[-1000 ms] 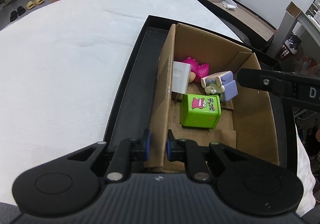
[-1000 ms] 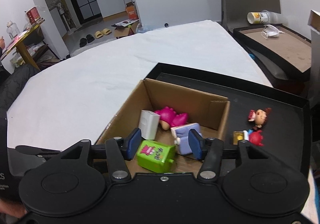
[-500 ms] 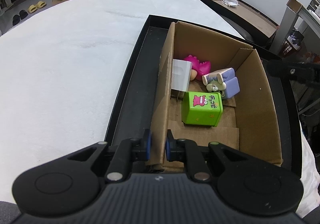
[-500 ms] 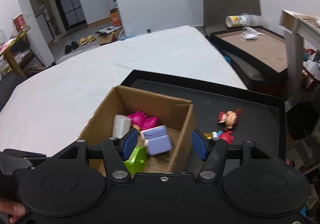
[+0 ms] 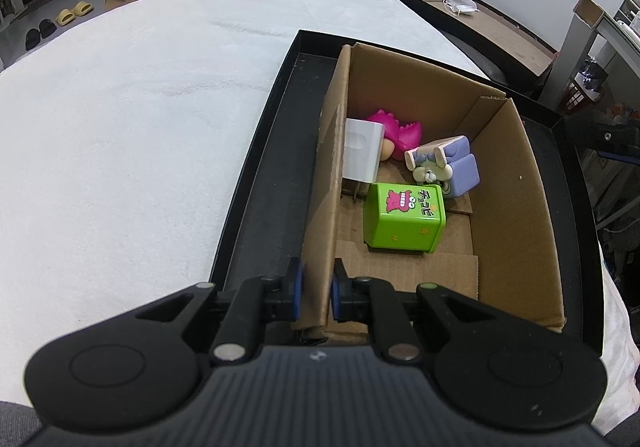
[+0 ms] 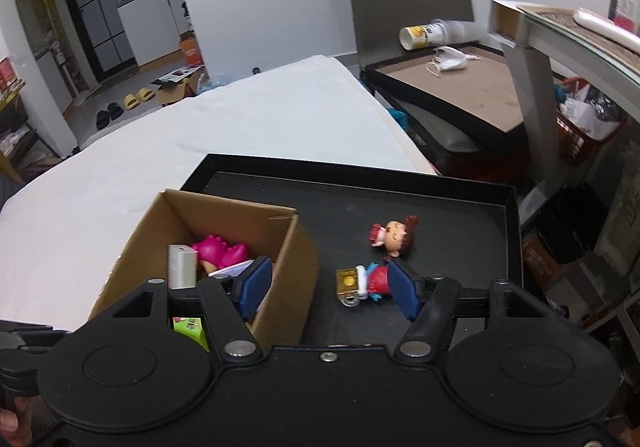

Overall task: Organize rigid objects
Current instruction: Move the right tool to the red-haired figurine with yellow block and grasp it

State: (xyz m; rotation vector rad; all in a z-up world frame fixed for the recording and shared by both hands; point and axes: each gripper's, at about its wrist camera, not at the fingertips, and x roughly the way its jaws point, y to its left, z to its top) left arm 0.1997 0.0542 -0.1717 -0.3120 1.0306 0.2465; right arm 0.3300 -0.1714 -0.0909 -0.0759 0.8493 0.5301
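Observation:
My left gripper (image 5: 316, 293) is shut on the near left wall of the cardboard box (image 5: 516, 207), which stands in a black tray (image 5: 260, 175). Inside the box lie a green tin (image 5: 404, 221), a white charger block (image 5: 360, 155), a pink toy (image 5: 396, 133) and a lavender figure (image 5: 448, 165). My right gripper (image 6: 330, 289) is open and empty above the tray (image 6: 460, 215), right of the box (image 6: 280, 259). A brown-haired doll figure (image 6: 394, 235) and a red figure with a gold padlock (image 6: 360, 283) lie on the tray between and beyond its fingers.
The tray sits on a white cloth-covered table (image 5: 132, 119). A second black tray with a mask and a tipped cup (image 6: 444, 59) stands on a chair beyond the table. A metal shelf (image 6: 560, 43) is at the right.
My right gripper has swung right, from over the box to over the tray beside it, toward the two loose figures. My left gripper keeps its hold on the box wall.

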